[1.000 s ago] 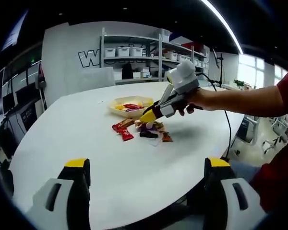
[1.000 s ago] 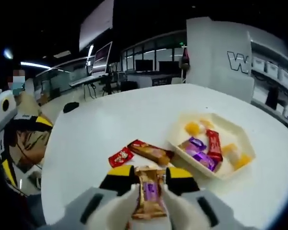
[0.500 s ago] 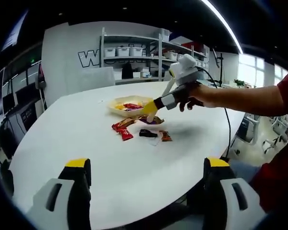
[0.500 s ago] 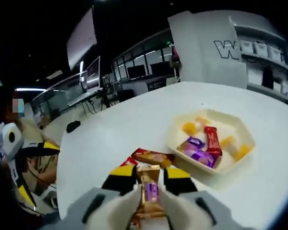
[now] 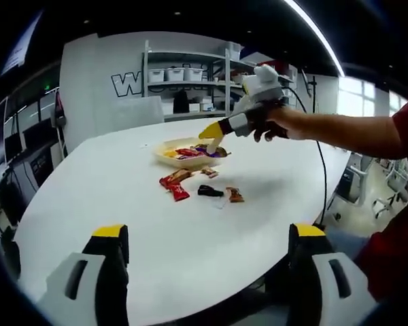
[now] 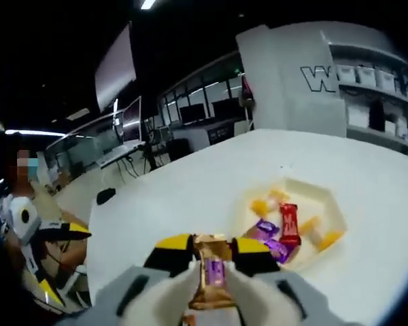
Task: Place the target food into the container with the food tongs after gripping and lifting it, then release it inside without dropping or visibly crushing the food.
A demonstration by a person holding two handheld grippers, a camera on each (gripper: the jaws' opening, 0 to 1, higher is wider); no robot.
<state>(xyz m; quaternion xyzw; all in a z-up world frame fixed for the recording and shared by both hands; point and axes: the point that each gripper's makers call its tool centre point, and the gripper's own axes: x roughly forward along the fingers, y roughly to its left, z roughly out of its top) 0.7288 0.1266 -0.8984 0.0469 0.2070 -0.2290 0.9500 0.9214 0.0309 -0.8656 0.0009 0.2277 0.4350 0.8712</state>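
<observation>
Tongs clamp candy bar above tray; loose wrappers on table.

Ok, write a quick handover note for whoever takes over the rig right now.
Right gripper: shut on a gold-wrapped snack, held in the air beside the tray.
Left gripper: open, empty, low at the near edge of the white table.
Tray holds red, purple and yellow sweets.
Loose snacks lie on the table in front of the tray.
Done: grip and lift.
Left: carry it over the tray, lower, release gently.
</observation>
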